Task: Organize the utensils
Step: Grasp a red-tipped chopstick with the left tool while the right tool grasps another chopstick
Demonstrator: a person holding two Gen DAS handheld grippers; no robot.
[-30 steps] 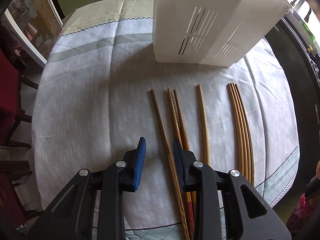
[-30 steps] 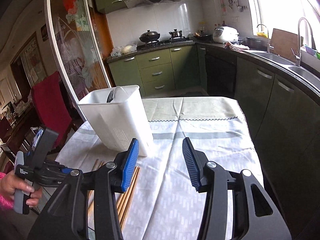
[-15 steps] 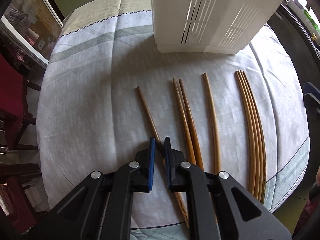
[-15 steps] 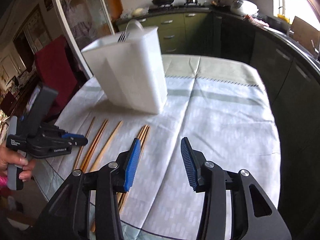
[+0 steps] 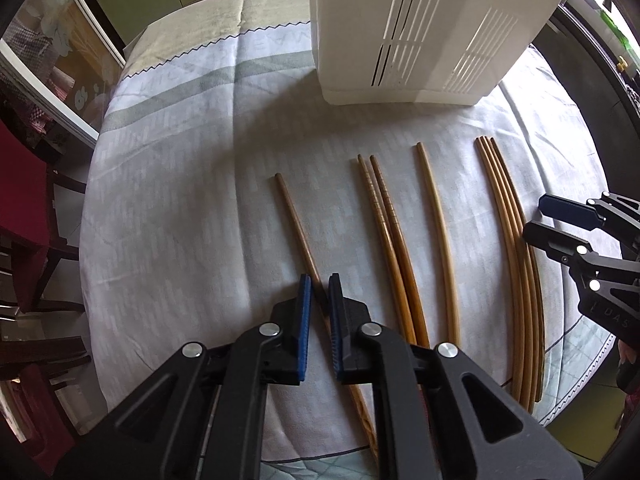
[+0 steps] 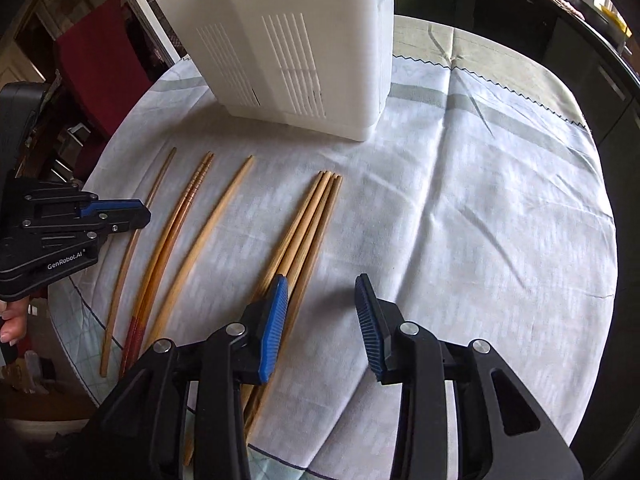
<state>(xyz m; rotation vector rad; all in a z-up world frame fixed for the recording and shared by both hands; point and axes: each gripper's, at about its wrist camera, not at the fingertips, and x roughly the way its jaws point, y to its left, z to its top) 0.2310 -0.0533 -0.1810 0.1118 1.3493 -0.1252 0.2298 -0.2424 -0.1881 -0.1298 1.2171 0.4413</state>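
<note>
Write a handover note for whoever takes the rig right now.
Left claw: shut on the leftmost chopstick, which looks still on the cloth.
Right claw: open, holding nothing, low by the bundle of four.
Also on the cloth: a pair and a single.
Done: no chopsticks seen in the white holder.
Left: move every chopstick into the holder.

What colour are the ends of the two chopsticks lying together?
Red, at the near ends of the chopstick pair. The right wrist view shows it best.

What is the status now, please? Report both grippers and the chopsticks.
Left gripper shut on leftmost chopstick. Right gripper open, over bundle. White bin behind the row, nothing blocking.
</note>
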